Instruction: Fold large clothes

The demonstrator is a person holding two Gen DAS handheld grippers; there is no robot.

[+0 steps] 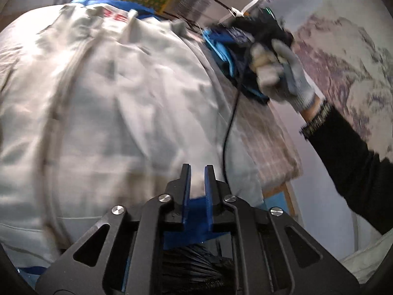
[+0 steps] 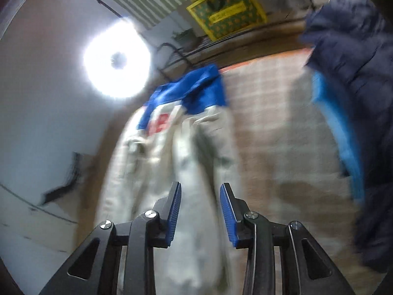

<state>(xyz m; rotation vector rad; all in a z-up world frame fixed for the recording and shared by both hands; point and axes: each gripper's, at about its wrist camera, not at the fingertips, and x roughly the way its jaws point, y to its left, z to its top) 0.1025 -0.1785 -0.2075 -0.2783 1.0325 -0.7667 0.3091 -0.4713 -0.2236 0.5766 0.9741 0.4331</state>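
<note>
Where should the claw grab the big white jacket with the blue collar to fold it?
Probably the long side edge of the white jacket with the blue collar, coming from the open right claw side. It lies stretched out flat on the checked mat, so a loose edge should pinch easiest.
</note>
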